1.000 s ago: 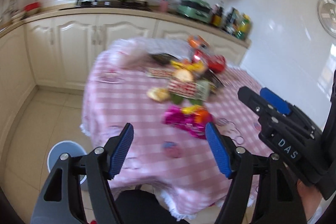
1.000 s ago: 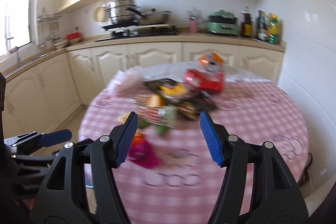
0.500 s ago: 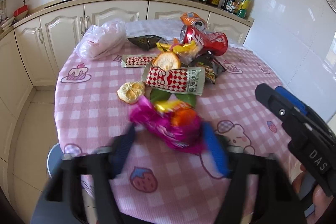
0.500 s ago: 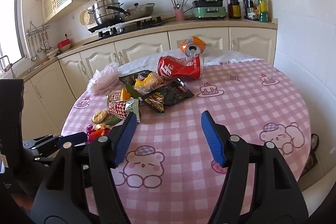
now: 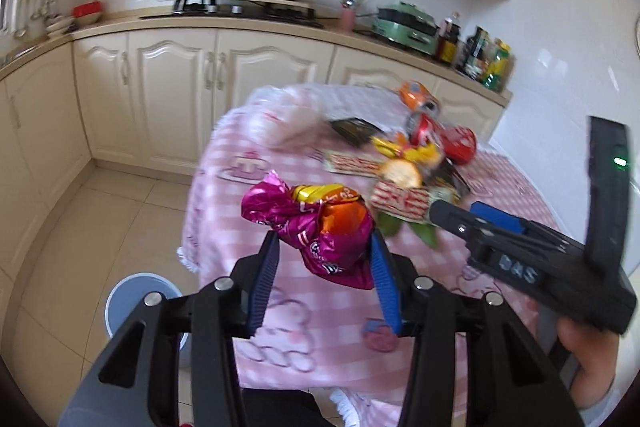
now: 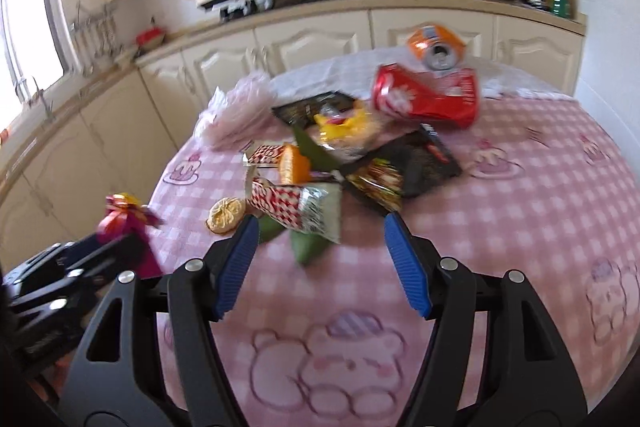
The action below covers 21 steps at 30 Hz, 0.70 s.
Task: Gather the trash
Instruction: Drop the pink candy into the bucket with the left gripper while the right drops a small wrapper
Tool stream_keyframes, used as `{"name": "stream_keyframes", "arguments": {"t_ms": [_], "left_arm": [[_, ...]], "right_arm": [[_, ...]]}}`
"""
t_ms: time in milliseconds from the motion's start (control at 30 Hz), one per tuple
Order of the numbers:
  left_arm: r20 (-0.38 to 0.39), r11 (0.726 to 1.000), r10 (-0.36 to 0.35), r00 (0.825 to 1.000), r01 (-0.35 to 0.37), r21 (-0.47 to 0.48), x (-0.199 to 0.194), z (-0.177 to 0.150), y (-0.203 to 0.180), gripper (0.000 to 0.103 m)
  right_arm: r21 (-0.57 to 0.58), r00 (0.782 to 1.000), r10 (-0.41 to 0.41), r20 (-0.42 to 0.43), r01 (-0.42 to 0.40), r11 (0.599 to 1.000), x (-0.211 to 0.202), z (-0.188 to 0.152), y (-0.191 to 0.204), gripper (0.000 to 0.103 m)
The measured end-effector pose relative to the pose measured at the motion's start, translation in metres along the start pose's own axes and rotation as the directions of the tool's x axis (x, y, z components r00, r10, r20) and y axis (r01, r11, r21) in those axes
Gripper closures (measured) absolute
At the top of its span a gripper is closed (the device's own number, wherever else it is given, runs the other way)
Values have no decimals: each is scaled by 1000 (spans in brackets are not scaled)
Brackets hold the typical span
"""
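The crumpled magenta snack wrapper (image 5: pixel 320 231) is clamped between the 2 blue pads of the left gripper (image 5: pixel 324 259), whose jaws have just been closing on it; it hangs clear of the pink checked table (image 5: pixel 320 307), over its near left edge. Below left, on the tiled floor, stands a pale blue bin (image 5: pixel 132 299). The right gripper (image 6: pixel 324 251) is spread with nothing between its jaws, above the table near the red-and-white packet (image 6: pixel 292 207) in the litter heap. Beyond lie a red can (image 6: pixel 428 99) and an orange can (image 6: pixel 436 47).
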<state>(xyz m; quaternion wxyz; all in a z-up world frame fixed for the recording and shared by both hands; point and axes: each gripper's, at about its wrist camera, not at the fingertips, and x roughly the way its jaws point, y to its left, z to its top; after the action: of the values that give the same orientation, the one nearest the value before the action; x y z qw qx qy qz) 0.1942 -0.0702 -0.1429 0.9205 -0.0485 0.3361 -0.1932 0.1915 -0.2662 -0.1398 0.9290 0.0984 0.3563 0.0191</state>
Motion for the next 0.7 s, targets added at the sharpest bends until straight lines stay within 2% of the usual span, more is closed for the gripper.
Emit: {"name": "stream_keyframes", "arguments": {"t_ms": [67, 167, 200, 233, 267, 333, 367, 500, 700], "left_arm": [[6, 1000, 11, 1000, -10, -15, -2, 1, 9, 59], [11, 999, 17, 1000, -17, -35, -5, 1, 21, 59], [12, 999, 21, 1000, -20, -42, -5, 1, 25, 59], [13, 999, 20, 1000, -19, -47, -5, 1, 28, 59], [13, 998, 18, 1000, -18, -53, -5, 1, 30, 59], [15, 997, 13, 1000, -12, -70, -6, 1, 36, 59], [14, 997, 7, 1000, -6, -76, -6, 1, 38, 59], [25, 996, 3, 1000, -1, -91, -8, 2, 44, 59], [50, 993, 0, 999, 6, -117, -15, 0, 58, 59]], "right_arm": [[15, 999, 12, -30, -12, 1000, 11, 5, -1, 38], [28, 994, 74, -75, -72, 997, 21, 9, -1, 38], [21, 994, 73, -81, -71, 997, 22, 8, 0, 43], [13, 993, 76, -91, -75, 997, 24, 8, 2, 64], [7, 992, 79, -95, -79, 997, 24, 7, 4, 72], [-19, 993, 75, -91, -77, 997, 22, 5, 7, 77], [-33, 994, 71, -79, -74, 997, 19, 4, 9, 79], [-78, 999, 41, -2, -41, 996, 0, 1, 19, 98], [-100, 992, 75, 99, -65, 993, -34, 1, 38, 100]]}}
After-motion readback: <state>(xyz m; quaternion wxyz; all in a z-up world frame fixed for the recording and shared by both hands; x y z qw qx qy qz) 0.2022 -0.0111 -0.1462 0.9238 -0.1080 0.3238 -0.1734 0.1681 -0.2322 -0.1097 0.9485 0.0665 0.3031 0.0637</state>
